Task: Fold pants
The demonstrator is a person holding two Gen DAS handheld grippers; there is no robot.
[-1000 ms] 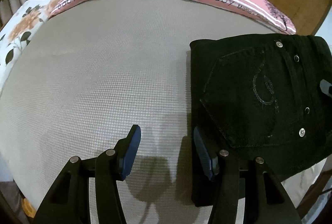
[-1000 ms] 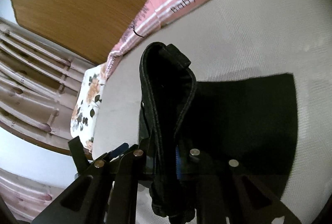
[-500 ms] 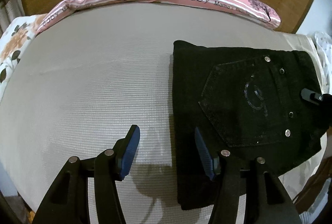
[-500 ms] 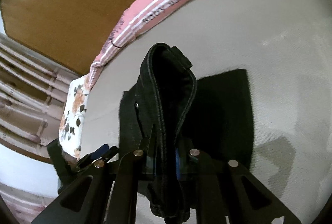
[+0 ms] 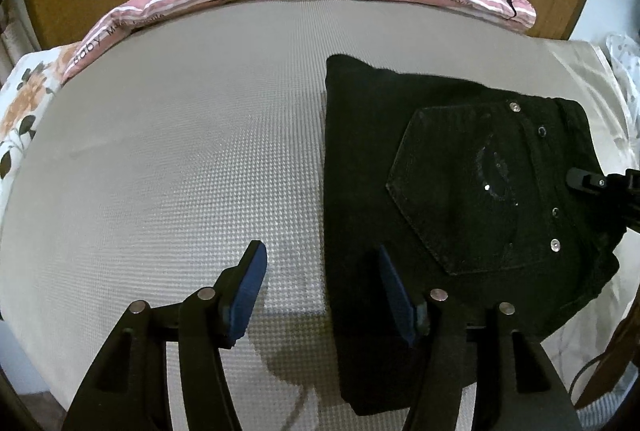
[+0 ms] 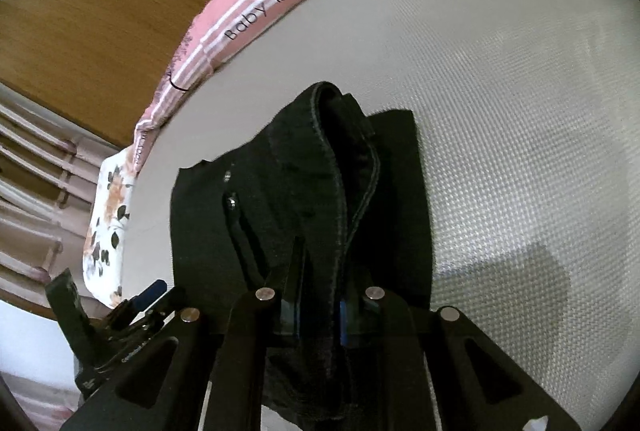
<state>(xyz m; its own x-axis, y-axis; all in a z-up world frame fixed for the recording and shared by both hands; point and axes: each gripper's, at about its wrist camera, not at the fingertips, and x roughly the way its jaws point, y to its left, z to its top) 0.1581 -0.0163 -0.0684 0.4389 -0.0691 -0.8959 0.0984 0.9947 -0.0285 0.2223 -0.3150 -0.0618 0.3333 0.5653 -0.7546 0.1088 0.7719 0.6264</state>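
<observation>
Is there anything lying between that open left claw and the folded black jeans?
Nothing visible does. The left gripper hangs open over bare grey mattress, one finger already above the black denim pants' edge.

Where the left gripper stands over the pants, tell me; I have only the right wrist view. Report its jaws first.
Observer: The left gripper is open. Its jaws have just been opening, and nothing is between them.
Operator: Give its place against the pants.
Observer: It hovers at the pants, over the edge on the left of its own view. One finger is above the cloth, the other above the mattress.
Operator: Say which face is up.
Observer: The back pocket faces up, with its metal studs showing.
</observation>
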